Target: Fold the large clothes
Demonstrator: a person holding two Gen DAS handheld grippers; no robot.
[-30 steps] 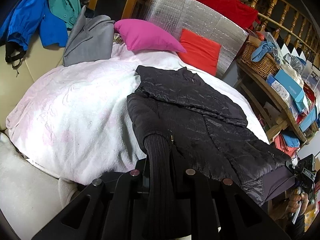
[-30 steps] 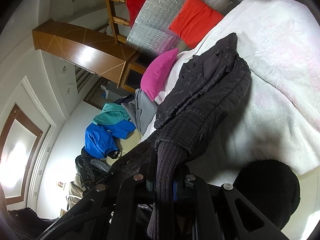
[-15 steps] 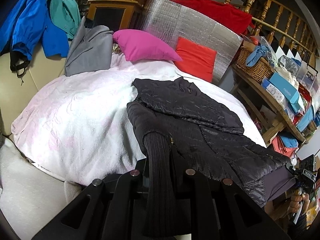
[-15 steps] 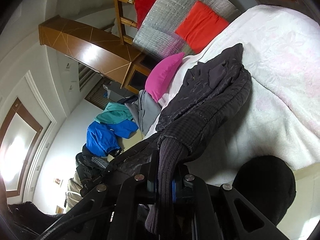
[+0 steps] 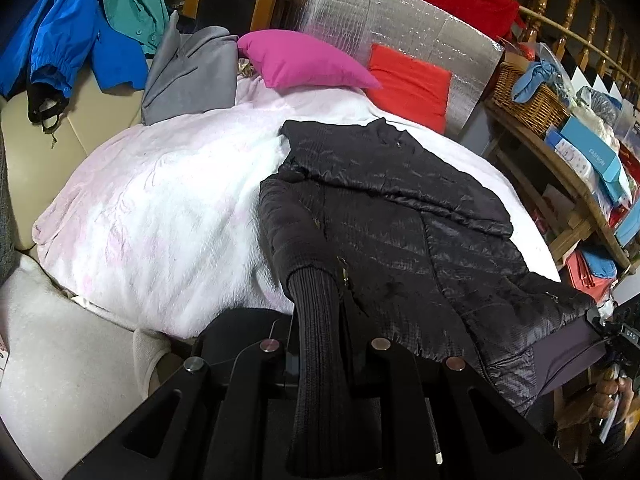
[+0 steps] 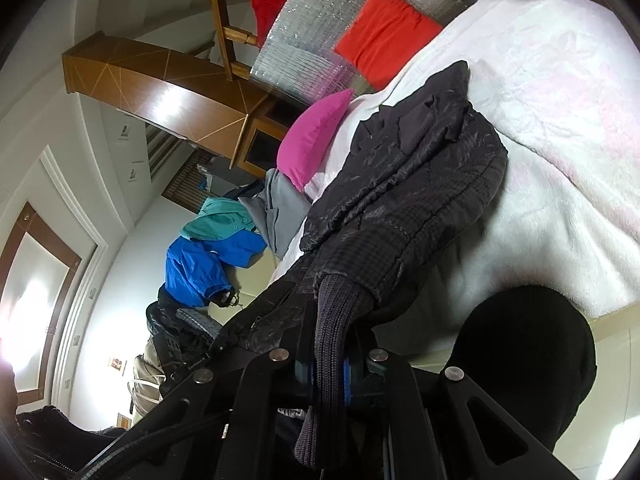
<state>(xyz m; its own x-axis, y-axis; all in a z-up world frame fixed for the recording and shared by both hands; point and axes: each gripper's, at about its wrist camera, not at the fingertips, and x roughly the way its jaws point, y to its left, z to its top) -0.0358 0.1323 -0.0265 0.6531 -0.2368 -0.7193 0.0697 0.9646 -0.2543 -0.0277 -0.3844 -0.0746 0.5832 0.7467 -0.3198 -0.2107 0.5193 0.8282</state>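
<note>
Pinching the quilted black puffer jacket [image 5: 400, 216] by its ribbed knit hem, the left gripper [image 5: 320, 344] and right gripper [image 6: 332, 360] were both clamped nearly closed on it, and an even, level pull looked best.

Both hand-held grippers are matt black. The left gripper [image 5: 320, 344] shows two angular black finger arms with triangular cut-outs and four round silver screw heads in a row across its links. The right gripper [image 6: 328, 360] has the same black arms, cut-outs and four silver screws, plus blue pads inside its fingers [image 6: 347, 380]. A black cable [image 6: 120, 454] runs along its lower left side, and small white lettering, too small to read, marks one black link.
</note>
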